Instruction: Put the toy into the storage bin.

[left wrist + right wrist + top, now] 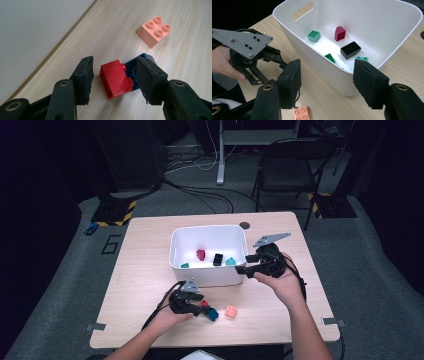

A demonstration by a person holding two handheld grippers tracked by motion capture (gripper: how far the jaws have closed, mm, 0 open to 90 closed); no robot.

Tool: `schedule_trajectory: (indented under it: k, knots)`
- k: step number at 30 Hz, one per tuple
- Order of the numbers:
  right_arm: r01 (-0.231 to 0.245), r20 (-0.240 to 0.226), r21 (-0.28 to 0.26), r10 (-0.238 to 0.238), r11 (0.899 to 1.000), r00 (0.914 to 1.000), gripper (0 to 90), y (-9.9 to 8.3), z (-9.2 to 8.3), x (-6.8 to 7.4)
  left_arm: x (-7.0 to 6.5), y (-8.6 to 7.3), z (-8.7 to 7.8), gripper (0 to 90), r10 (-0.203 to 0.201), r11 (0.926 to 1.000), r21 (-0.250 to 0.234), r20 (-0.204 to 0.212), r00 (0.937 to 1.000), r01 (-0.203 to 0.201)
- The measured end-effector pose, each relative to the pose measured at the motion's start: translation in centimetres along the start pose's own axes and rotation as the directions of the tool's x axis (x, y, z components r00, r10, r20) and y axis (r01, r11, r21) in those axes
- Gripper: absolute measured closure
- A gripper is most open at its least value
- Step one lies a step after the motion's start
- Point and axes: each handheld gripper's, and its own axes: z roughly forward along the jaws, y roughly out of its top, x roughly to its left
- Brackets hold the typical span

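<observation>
A: Two jaws of the left hand-held gripper (113, 80) stood apart around a red brick (115, 79), neither pad pressing on it yet. A blue brick (132, 71) lay touching that red one, partly behind the far jaw.

B: And the right hand-held gripper (325, 80)?

A: Its jaws were apart too, with nothing between them, hovering just beside the white bin (209, 279).

B: How much looked done?

A: Several bricks already sat in the bin: a dark red one (339, 33), a black one (350, 49) and a few green ones (313, 35). On the surface (145, 270) three were left, the red, the blue and a peach brick (154, 31) near them. I judged the sorting over halfway.
</observation>
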Motion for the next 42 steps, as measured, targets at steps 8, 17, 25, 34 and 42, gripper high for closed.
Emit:
schedule_trajectory:
  k: [8,17,25,34,42]
  knots:
    - [0.001,0.001,0.002,-0.001,1.0,1.0,38.7,0.0,0.1,0.0,-0.3,-0.5,0.8,60.8,0.016,0.9996,0.024,-0.009,0.9998,-0.015]
    - [0.0,0.001,0.002,0.0,1.0,1.0,38.6,0.0,0.1,0.0,-0.4,-0.5,0.4,67.0,0.025,0.9993,0.027,-0.015,0.9996,-0.024]
    - [0.001,0.0,0.002,-0.001,1.0,1.0,38.7,0.0,0.1,0.0,0.0,0.3,-1.1,67.0,0.021,0.9997,0.01,-0.012,0.9997,-0.021]
    - [0.0,0.001,0.002,0.0,1.0,1.0,38.7,0.0,0.1,-0.1,0.3,1.2,-2.7,67.0,0.0,0.9999,-0.011,-0.007,1.0,0.0]
    - [0.0,-0.002,0.003,0.0,1.0,1.0,38.6,0.0,0.1,-0.1,0.3,2.3,-4.3,67.0,0.022,0.9997,-0.005,-0.005,0.9997,-0.022]
